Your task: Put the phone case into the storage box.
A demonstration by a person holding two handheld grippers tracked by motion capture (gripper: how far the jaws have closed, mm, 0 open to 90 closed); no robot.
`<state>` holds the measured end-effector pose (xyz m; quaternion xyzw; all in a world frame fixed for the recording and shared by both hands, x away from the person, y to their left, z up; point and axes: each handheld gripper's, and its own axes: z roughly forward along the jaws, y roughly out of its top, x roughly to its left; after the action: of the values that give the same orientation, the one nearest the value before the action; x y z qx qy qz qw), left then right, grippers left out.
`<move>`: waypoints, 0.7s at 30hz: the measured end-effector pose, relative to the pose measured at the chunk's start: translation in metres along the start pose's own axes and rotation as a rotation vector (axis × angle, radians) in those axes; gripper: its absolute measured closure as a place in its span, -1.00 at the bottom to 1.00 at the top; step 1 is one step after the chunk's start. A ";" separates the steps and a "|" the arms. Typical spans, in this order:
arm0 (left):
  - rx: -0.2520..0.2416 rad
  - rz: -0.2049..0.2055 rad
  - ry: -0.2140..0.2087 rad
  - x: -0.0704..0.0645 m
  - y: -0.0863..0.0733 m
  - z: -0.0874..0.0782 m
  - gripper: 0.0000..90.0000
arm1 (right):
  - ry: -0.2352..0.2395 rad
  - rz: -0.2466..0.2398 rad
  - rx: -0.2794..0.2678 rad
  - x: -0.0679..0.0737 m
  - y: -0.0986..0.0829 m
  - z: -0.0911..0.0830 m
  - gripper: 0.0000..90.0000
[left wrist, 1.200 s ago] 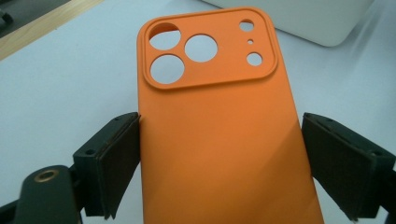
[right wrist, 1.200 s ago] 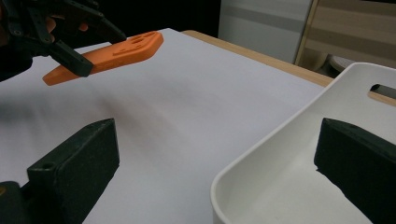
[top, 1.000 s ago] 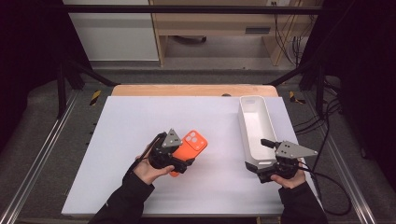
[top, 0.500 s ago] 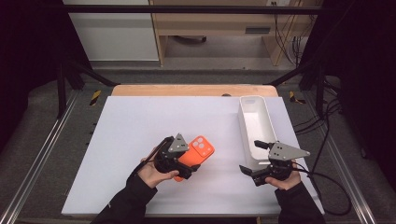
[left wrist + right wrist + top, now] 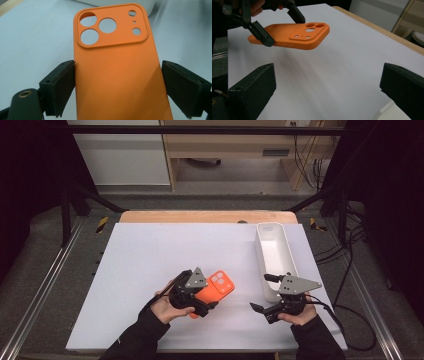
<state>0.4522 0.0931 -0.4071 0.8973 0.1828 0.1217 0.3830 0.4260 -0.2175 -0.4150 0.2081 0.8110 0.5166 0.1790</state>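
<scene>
Big white table [image 5: 150,255] across the high view, pale and flat under everything. Long white tray [image 5: 274,255] at its right side, lengthwise, running away toward the far edge. Just off the tray's near end, right gripper [image 5: 257,307], jaws spread wide with nothing between them; bare white surface between its two black pads [image 5: 252,85] in the right gripper view. Left of centre, near the front edge, left gripper [image 5: 202,306] in a hand [image 5: 162,307], jaws clamped onto the long sides of an orange phone case [image 5: 215,287]. Case back-side up, camera cut-outs at the far end, pointing toward the tray. Lifted clear of the table in the right gripper view, tilted a little, shadow beneath. Up close in the left gripper view: orange phone case [image 5: 117,75] squeezed between the two pads, left pad [image 5: 61,85] tight to the edge, right one just at the other edge. Two grippers well apart, the case between them but nearer the left one.
</scene>
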 end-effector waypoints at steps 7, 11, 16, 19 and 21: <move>-0.003 0.023 -0.017 -0.003 0.001 0.000 -0.70 | 0.019 -0.021 0.021 0.004 0.001 0.006 -0.97; -0.002 0.027 -0.030 -0.003 0.001 0.001 -0.70 | 0.029 -0.039 0.029 0.007 0.003 0.009 -0.97; 0.002 0.045 -0.041 -0.002 -0.001 0.001 -0.70 | 0.048 -0.062 0.047 0.012 0.006 0.013 -0.97; 0.005 0.050 -0.050 -0.002 -0.004 -0.001 -0.70 | 0.063 -0.075 0.058 0.015 0.007 0.015 -0.96; 0.007 0.059 -0.051 -0.002 -0.006 -0.002 -0.70 | 0.071 -0.081 0.064 0.016 0.007 0.017 -0.96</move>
<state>0.4489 0.0970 -0.4101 0.9065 0.1467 0.1095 0.3804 0.4218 -0.1937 -0.4163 0.1623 0.8407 0.4897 0.1644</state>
